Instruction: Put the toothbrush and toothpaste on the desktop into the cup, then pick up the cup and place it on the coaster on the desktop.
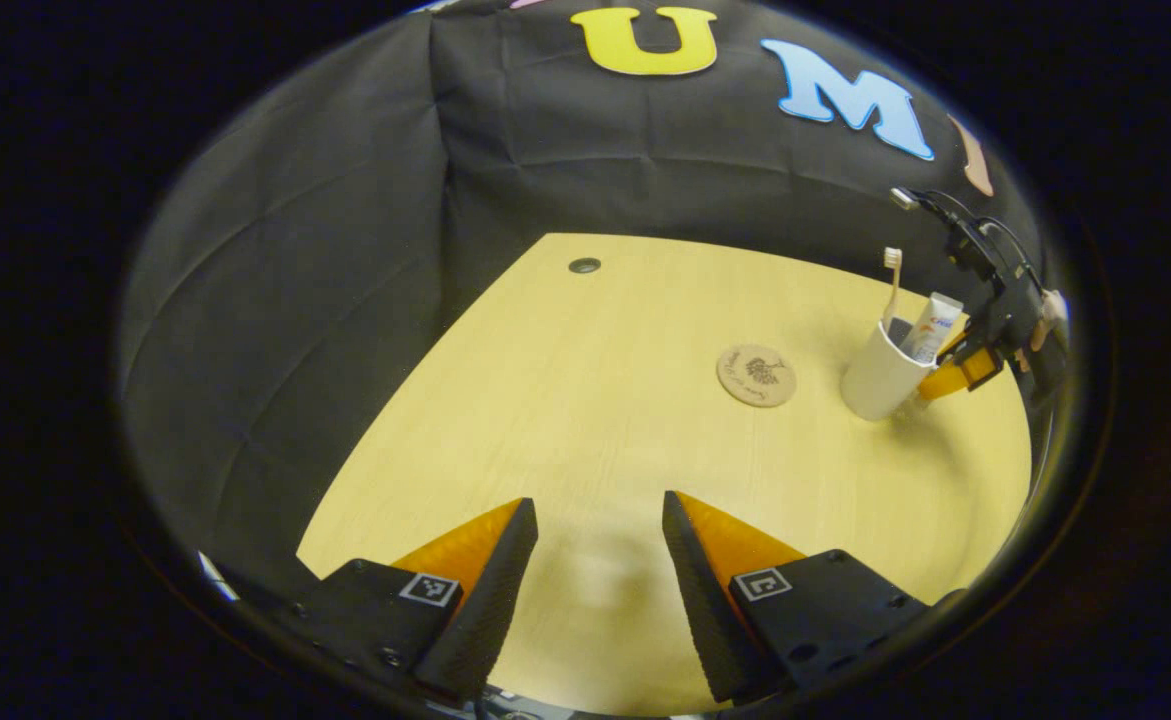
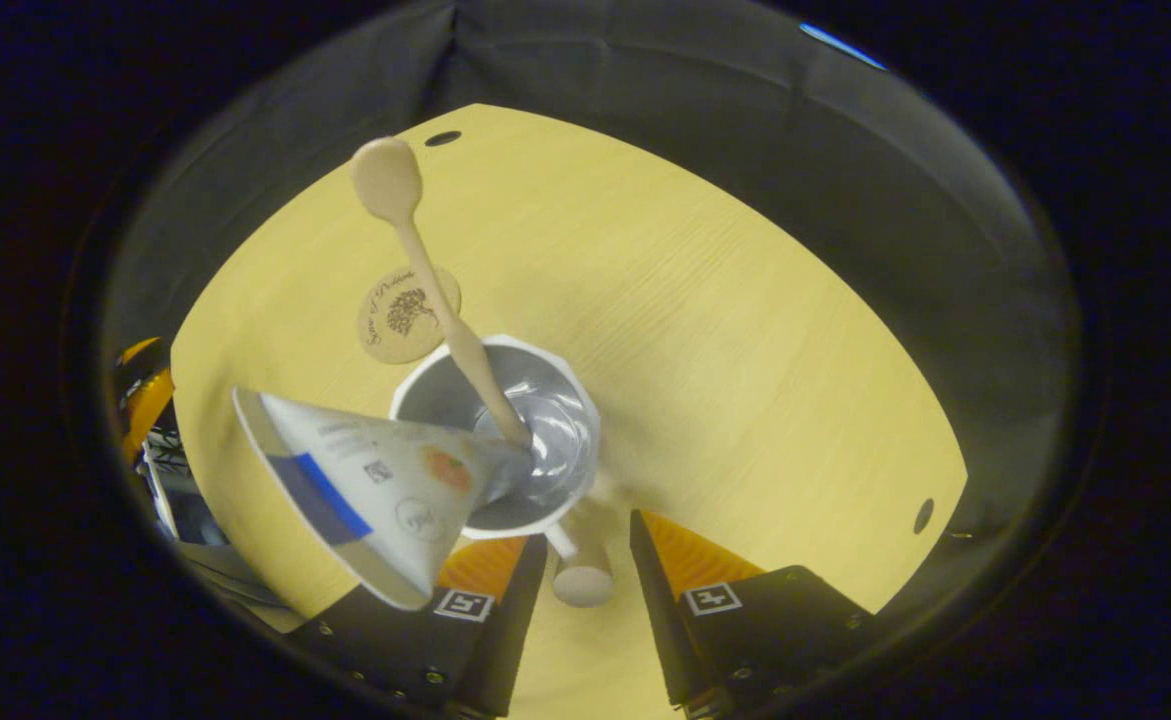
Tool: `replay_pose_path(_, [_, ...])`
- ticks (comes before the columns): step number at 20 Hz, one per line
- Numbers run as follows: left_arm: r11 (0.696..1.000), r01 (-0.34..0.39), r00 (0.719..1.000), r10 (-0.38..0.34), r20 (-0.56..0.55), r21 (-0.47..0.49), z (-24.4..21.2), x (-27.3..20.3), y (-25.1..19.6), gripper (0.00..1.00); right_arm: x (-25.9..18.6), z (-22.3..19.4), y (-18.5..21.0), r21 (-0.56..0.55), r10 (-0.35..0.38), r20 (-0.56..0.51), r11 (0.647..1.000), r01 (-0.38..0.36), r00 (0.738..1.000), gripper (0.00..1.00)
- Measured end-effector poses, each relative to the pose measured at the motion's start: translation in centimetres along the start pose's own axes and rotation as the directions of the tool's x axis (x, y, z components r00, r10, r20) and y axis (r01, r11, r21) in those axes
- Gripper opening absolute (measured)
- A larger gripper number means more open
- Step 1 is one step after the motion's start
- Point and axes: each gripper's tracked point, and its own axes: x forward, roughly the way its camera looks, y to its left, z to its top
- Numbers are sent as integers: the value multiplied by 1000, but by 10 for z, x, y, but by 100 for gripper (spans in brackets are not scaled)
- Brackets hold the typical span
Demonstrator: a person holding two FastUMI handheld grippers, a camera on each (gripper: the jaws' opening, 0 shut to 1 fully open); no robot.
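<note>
Both items already in the white cup (image 2: 535, 440): wooden-handled toothbrush (image 2: 415, 260) standing bristle end up, toothpaste tube (image 2: 365, 480) leaning out over the rim with crimped end uppermost. Same seen from the left gripper view, cup (image 1: 880, 375) upright on the counter (image 1: 585, 400) with toothbrush (image 1: 892, 275) and tube (image 1: 933, 325) poking out. First half of task judged complete. Coaster (image 1: 756, 375) bare, lying near the cup but apart from it; cup not yet on it. In the right gripper view, right gripper (image 2: 585, 570) spread, straddling the cup handle (image 2: 580, 575) just below the rim; fingers (image 2: 515, 600) beside the handle, no contact evident either side, so no grasp yet. Left gripper (image 1: 600, 560) spread, holding nothing, hovering over bare counter well away from the cup. Remaining: close on handle, lift, carry across to the coaster (image 2: 408, 315), set down. Risk noted: tube top-heavy, could tip out on lift.
</note>
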Motion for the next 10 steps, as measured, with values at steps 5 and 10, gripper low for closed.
replay_pose_path(5, [999, -19, 1000, 18, -24, -28, -7, 1, 8, 84, 15, 0, 0, -54, -15, -12, 998, 15, 1000, 51])
replay_pose_path(10, [1000, -16, 999, 15, -33, -24, -7, 2, 8, 85, 16, -2, 6, -17, 12, -7, 1000, -13, 1000, 22])
